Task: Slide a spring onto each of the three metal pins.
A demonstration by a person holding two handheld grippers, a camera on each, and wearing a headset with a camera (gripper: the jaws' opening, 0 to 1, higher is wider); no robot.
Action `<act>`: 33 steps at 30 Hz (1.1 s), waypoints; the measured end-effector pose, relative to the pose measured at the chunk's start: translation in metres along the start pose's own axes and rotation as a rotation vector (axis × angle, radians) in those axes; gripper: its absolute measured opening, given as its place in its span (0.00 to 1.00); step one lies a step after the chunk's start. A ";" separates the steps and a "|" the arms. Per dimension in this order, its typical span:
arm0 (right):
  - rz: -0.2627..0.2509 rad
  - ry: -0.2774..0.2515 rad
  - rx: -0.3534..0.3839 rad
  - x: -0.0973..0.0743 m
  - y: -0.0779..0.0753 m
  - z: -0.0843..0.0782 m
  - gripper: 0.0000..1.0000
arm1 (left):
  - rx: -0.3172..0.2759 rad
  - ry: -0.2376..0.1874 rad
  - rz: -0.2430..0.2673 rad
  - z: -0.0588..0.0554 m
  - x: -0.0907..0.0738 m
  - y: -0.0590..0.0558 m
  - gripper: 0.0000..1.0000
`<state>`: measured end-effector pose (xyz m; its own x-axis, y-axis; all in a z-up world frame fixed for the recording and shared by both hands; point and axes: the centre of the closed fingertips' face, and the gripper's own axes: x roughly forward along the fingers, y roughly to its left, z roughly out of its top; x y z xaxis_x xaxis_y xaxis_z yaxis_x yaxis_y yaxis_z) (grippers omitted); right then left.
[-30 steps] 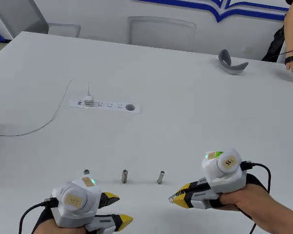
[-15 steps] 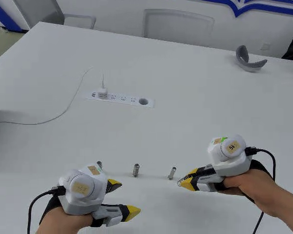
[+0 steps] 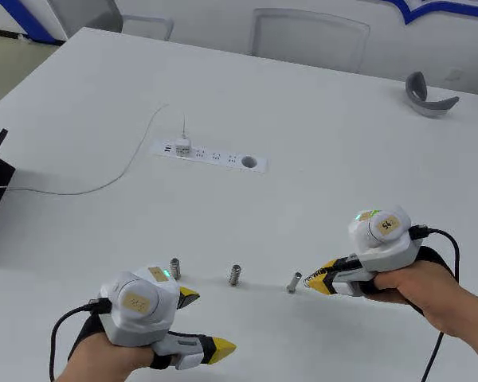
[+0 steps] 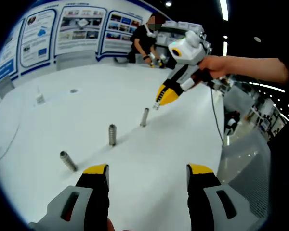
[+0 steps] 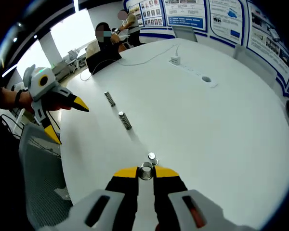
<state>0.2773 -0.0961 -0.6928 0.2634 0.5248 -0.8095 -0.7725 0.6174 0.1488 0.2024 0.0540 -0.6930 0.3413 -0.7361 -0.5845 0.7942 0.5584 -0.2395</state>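
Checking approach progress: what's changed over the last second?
The right gripper, shut on a spring, closed in on the bare right pin; the spring's end is now almost at its top. Nothing taken or released. The left gripper stayed open and idle; the left pin and middle pin keep their springs.

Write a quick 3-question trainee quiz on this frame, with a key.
1. True or false: the left gripper is open and holds nothing.
2. How many of the three metal pins already carry a spring? A) none B) one C) two
3. Fill in: the right gripper is shut on a ____, close to the bare pin.

Key
1. True.
2. C: the end pin and the middle pin.
3. spring.
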 end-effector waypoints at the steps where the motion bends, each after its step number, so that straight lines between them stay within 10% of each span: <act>1: 0.000 0.000 -0.002 0.001 -0.001 0.001 0.13 | 0.002 0.001 0.001 0.000 0.000 0.000 0.66; 33: 0.007 0.057 -0.066 0.021 -0.006 0.008 0.13 | -0.060 -0.017 0.012 -0.004 -0.008 0.006 0.66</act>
<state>0.2919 -0.0839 -0.7059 0.2259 0.4933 -0.8400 -0.8109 0.5731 0.1185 0.2023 0.0649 -0.6932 0.3594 -0.7351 -0.5748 0.7588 0.5888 -0.2785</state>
